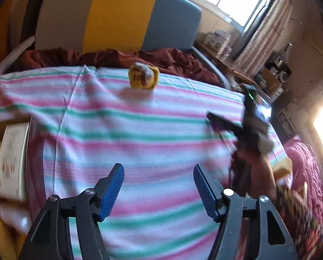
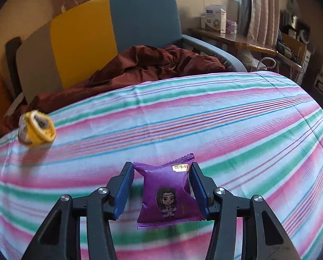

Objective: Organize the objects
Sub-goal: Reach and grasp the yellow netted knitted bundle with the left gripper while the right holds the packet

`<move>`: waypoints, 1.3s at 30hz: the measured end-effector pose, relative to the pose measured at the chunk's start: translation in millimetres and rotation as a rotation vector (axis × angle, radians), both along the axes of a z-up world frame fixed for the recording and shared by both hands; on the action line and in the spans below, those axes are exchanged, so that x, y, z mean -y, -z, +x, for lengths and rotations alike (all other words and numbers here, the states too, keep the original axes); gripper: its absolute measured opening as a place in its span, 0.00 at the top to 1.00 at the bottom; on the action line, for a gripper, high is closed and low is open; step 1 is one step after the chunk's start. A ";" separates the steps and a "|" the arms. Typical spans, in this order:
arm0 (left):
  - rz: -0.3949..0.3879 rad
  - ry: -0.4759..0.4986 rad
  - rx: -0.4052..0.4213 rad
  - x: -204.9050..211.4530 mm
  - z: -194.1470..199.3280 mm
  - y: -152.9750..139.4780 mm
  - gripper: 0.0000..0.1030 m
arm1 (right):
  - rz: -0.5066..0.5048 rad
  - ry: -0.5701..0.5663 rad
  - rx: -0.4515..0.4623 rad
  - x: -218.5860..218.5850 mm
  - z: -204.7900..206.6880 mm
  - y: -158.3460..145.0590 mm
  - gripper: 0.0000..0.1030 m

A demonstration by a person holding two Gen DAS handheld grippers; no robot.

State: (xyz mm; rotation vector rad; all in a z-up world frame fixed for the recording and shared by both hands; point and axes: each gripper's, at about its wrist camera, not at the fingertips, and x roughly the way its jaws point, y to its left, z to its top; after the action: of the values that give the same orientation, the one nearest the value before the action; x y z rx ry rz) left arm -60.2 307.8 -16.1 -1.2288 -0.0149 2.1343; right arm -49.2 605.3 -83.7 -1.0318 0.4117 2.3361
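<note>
A small purple foil snack packet (image 2: 169,192) with a cartoon figure printed on it sits upright between the blue ribbed pads of the right gripper (image 2: 161,186), which is clamped on its two sides just above the pink, green and white striped cloth (image 2: 237,117). Well away to its left, near the cloth's far edge, lies a yellow-wrapped round snack (image 2: 36,128). The left gripper (image 1: 159,186) hangs over the same cloth with its jaws wide apart, holding nothing. Beyond the cloth are a crumpled maroon blanket (image 2: 152,62) and a grey, yellow and blue headboard (image 2: 109,32).
</note>
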 end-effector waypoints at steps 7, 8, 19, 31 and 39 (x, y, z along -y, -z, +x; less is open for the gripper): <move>-0.086 -0.094 -0.018 -50.5 -75.4 14.9 0.22 | 0.011 -0.011 -0.004 7.4 6.4 3.7 0.48; -0.096 -0.089 -0.019 -59.9 -85.2 18.4 0.22 | 0.006 -0.008 -0.007 6.5 6.8 4.1 0.48; -0.158 -0.105 -0.197 -131.6 -150.0 34.1 0.12 | 0.020 0.001 -0.011 8.3 7.4 6.3 0.47; -0.160 -0.122 -0.267 -150.7 -165.5 55.8 0.22 | 0.031 0.002 -0.013 9.1 7.0 6.8 0.47; -0.119 -0.154 -0.256 -140.9 -162.0 60.7 0.47 | 0.040 0.003 -0.011 10.2 6.4 7.4 0.47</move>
State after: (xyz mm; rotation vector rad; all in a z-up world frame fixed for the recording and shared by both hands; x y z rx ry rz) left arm -222.2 448.7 -76.8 -1.0389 0.1349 2.4440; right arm -42.8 595.1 -91.1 -0.9994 0.3687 2.3389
